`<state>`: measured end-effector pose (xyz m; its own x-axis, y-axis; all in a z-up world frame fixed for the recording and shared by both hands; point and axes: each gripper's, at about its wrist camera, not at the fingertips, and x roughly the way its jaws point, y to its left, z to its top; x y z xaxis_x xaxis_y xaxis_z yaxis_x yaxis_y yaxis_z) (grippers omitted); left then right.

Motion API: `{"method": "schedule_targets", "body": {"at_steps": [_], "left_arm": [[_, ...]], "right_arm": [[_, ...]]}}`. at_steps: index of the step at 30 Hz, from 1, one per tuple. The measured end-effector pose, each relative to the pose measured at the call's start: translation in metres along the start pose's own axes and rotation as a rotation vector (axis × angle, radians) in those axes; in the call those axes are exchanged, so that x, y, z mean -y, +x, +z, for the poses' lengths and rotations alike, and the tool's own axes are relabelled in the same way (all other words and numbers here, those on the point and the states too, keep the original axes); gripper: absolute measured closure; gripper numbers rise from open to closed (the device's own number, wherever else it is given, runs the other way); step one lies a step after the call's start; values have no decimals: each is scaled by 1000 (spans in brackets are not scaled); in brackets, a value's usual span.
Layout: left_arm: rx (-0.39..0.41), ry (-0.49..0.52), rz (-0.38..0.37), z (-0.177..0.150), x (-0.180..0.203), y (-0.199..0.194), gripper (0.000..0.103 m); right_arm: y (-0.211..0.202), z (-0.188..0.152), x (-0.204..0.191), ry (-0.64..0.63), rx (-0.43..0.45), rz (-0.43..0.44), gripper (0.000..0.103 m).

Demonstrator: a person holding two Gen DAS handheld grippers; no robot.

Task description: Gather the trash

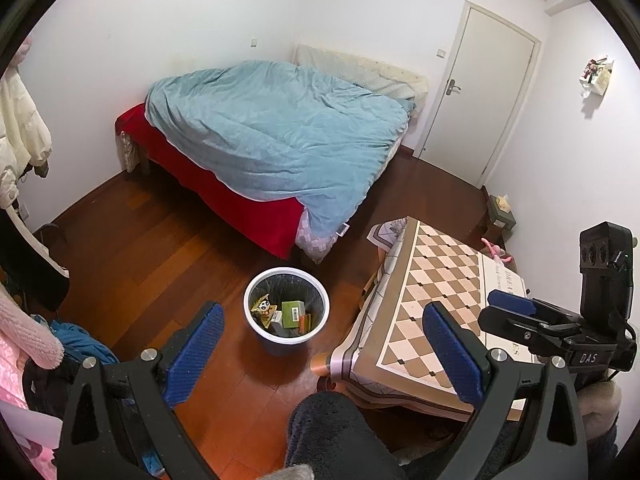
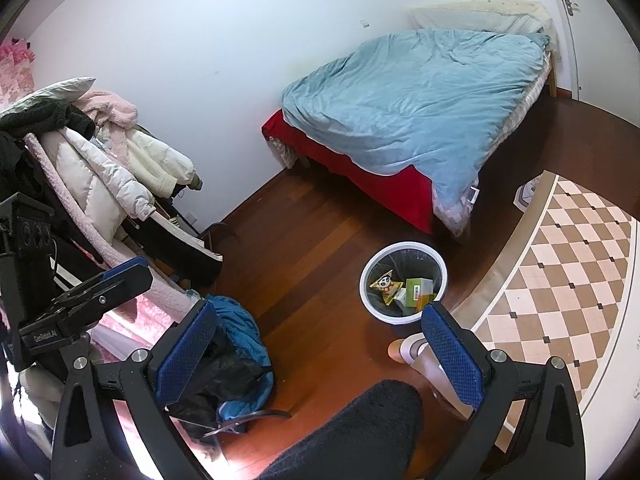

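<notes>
Both grippers, left (image 1: pixel 323 354) and right (image 2: pixel 320 350), gape wide and hold nothing above the wooden floor (image 1: pixel 160 248). Between bed (image 1: pixel 256 136) and checkered table (image 1: pixel 436 292) stands the white wastebasket (image 1: pixel 286 306), snack wrappers (image 1: pixel 265 309) and small cartons inside.

We note a white bin (image 1: pixel 286 339) with black liner, a light-blue duvet (image 1: pixel 280 128) over a red sheet (image 1: pixel 240 204), and a brown-and-cream diamond-patterned surface (image 1: pixel 432 292).

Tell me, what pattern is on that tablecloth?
The tablecloth has a tan-and-cream diamond check with small dark squares, clearest in the left wrist view.
</notes>
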<state>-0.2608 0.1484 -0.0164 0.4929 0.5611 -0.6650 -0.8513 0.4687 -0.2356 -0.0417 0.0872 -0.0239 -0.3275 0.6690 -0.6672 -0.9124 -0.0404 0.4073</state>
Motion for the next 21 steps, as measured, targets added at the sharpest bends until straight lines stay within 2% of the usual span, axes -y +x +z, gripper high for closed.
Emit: {"method": "schedule_targets", "body": {"at_steps": [21], "left_arm": [[-1,33,-30,2,10,3,0]], "right_arm": [[-14,1,11,-4,10,-7,0]]}}
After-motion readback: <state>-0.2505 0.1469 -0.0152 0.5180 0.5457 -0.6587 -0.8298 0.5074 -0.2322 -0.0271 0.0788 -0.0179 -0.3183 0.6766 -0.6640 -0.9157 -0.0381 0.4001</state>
